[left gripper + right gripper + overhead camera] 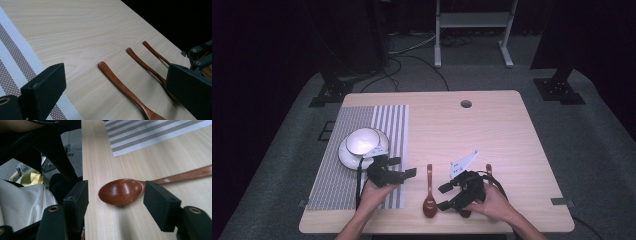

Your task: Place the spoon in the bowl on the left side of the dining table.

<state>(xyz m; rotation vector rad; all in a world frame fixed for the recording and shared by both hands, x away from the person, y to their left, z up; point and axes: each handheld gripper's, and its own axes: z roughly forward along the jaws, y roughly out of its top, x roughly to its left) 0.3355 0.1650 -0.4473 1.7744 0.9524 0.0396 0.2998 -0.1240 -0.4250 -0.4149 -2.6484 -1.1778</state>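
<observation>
Now the right gripper (443,196) comes in low over the table (492,130), jaws apart, with the bowl of a spoon (121,191) lying between them and the pads not yet on it. That spoon (429,192) lies flat near the front edge of the table, just left of the right gripper, its handle running away toward the far side. Two more spoons (147,67) lie beside it in the left gripper view, handles roughly parallel and a little apart. The left gripper (404,167) hovers left of the spoon, over the edge of the striped mat (387,125), its jaws wide with nothing in them. Farther left on the mat sits a white bowl (362,140) on a saucer (347,157).

By the look of it the spoon is light, stiff wood with a glossy finish, so it could slip. The rounded bowl gives the pads poor purchase; the neck, where the handle narrows, looks the better place to pinch. Lying flat, it leaves little room underneath for a jaw.
</observation>
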